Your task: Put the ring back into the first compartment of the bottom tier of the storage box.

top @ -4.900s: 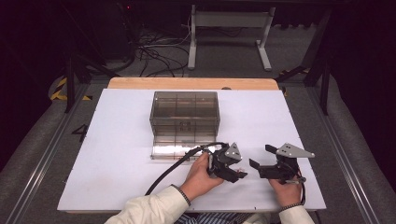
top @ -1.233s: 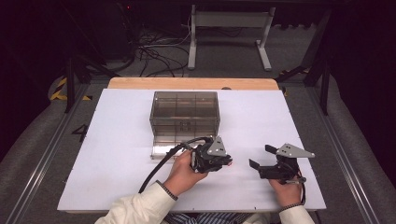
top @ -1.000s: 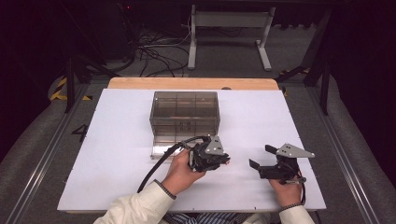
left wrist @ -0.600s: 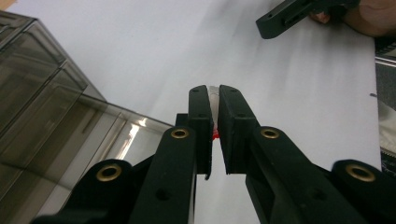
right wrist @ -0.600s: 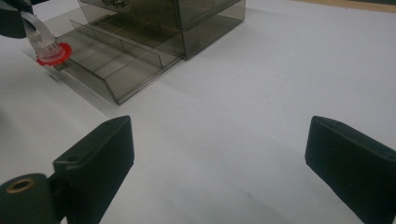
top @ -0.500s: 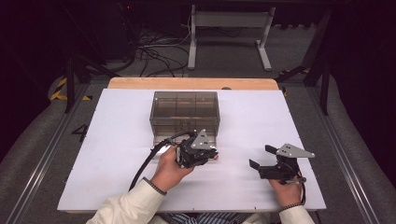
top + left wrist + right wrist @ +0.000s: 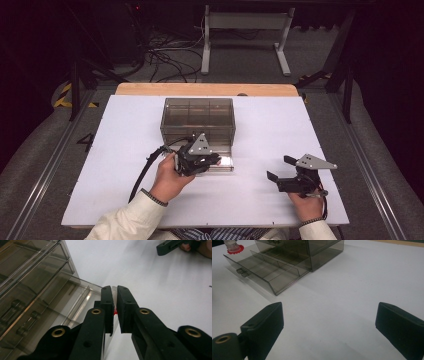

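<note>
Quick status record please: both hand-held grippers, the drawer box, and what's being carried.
left hand-held gripper: shut on small red-and-clear part, over open drawer's end compartment
right hand-held gripper: open, empty, low over table, apart from box
drawer box: smoky clear plastic, mid-table
drawer: bottom one pulled out, divided compartments look empty
part: between the jaws, not yet released

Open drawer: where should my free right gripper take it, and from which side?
Grip the small handle tab on the drawer front wall, coming in low from the person's side. It alone juts out; the walls are smooth and thin. The right gripper is open and apart from it, so it could likely close across the tab.
</note>
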The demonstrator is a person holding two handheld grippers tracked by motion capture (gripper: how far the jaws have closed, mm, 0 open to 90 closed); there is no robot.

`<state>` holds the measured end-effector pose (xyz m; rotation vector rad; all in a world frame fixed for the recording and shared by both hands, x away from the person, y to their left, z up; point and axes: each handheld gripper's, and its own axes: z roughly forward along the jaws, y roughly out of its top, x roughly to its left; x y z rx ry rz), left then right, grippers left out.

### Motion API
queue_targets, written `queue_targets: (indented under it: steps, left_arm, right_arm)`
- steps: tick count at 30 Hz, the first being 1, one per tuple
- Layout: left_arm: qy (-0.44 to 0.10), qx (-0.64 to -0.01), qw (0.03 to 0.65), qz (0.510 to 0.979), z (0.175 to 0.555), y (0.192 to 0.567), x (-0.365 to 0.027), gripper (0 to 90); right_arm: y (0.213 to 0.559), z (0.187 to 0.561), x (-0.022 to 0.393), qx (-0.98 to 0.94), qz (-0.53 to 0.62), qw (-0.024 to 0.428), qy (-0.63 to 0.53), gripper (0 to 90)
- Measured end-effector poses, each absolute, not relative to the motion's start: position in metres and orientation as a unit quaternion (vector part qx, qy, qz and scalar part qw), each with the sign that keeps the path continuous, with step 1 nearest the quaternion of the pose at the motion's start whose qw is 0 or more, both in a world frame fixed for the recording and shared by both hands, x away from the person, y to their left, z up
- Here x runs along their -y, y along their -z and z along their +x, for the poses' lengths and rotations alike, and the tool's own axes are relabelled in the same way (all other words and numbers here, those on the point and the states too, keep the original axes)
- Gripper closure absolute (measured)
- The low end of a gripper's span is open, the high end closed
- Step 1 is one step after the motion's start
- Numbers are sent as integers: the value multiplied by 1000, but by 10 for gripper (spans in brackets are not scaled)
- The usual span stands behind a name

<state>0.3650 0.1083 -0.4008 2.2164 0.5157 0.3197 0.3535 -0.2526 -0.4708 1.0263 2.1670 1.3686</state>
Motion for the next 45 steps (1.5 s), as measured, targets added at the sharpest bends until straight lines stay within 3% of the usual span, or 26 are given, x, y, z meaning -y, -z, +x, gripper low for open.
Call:
queue_targets:
  steps: [45]
  left_arm:
    - [-149, -283, 374, 870, 378, 416, -177, 841]
  right_arm:
    - [471, 353, 252, -772, 364, 188, -485, 85]
